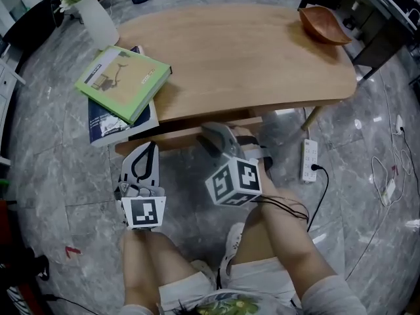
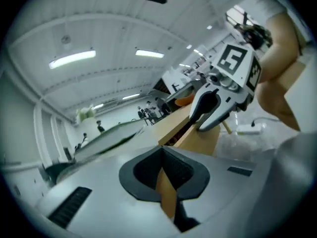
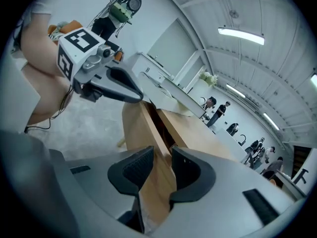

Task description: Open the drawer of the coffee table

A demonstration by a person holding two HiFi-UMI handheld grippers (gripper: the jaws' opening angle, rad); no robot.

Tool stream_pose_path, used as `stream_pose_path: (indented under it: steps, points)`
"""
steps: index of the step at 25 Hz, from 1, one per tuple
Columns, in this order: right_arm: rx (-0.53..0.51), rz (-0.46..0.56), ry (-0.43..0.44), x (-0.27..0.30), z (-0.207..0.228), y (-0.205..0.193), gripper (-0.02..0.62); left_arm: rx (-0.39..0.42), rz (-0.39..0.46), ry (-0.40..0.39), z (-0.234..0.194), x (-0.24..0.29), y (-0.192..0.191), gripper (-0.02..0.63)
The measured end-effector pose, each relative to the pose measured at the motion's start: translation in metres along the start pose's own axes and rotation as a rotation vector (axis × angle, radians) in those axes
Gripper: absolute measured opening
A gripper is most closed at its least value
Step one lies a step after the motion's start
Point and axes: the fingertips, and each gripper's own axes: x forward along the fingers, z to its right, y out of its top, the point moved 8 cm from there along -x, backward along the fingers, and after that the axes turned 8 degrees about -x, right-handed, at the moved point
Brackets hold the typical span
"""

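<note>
right gripper (image 3: pixel 158 168) is on the drawer (image 1: pixel 180 138): pads pinch the top edge of its front panel, and wood fills the gap between them. the drawer sits under the coffee table (image 1: pixel 262 64) at the table's 6 o'clock edge, out a little. a dark slit shows between the panel and the tabletop in both gripper views.

left gripper (image 2: pixel 162 171) has its jaws pressed together with nothing pinched, only the panel's wood seen past the pads. in the head view it sits at 8 o'clock of the right gripper, tips just beside the panel's left end. can't tell if they touch it. my knees are at 6 o'clock, below both grippers.

around the tabletop:
- stack of books (image 1: pixel 123 84) at 9 o'clock, overhanging the edge, green one on top
- white vase (image 1: pixel 97 20) with flowers at the 10 o'clock corner
- wooden bowl (image 1: pixel 323 25) at 2 o'clock

power strip (image 1: pixel 309 160) lies on the grey floor (image 1: pixel 52 163) at 3 o'clock of the right gripper, with a black plug in it. loose cables lie further out, also at 3 o'clock.
</note>
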Motion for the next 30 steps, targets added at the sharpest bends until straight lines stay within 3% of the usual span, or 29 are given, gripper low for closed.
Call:
stream_pose_path:
  steps: [4, 7, 18, 19, 20, 22, 25, 29, 30]
  points:
    - [-0.030, -0.002, 0.000, 0.002, -0.001, 0.000, 0.109, 0.341, -0.147, -0.125, 0.007, 0.014, 0.012, 0.011]
    - [-0.044, -0.011, 0.014, 0.004, -0.001, 0.001, 0.112, 0.505, -0.229, -0.149, 0.013, 0.023, 0.018, 0.011]
    - [-0.060, -0.017, 0.039, 0.007, 0.000, 0.003, 0.115, 0.393, -0.342, -0.320, 0.015, 0.040, 0.036, 0.024]
    - [-0.058, -0.017, 0.042, 0.007, 0.000, 0.003, 0.115, 0.375, -0.365, -0.348, 0.015, 0.041, 0.036, 0.058]
    - [-0.058, -0.017, 0.045, 0.007, 0.000, 0.002, 0.115, 0.357, -0.393, -0.379, 0.016, 0.041, 0.035, 0.147]
    - [-0.059, -0.018, 0.053, 0.008, 0.000, 0.002, 0.115, 0.338, -0.447, -0.422, 0.018, 0.044, 0.031, 0.184]
    - [-0.058, -0.020, 0.063, 0.008, 0.001, 0.003, 0.115, 0.374, -0.484, -0.418, 0.023, 0.052, 0.024, 0.184]
    - [-0.063, -0.022, 0.068, 0.008, 0.002, 0.004, 0.115, 0.359, -0.447, -0.388, 0.022, 0.057, 0.024, 0.176]
    - [-0.062, -0.022, 0.072, 0.009, 0.002, 0.003, 0.115, 0.360, -0.436, -0.380, 0.022, 0.058, 0.024, 0.148]
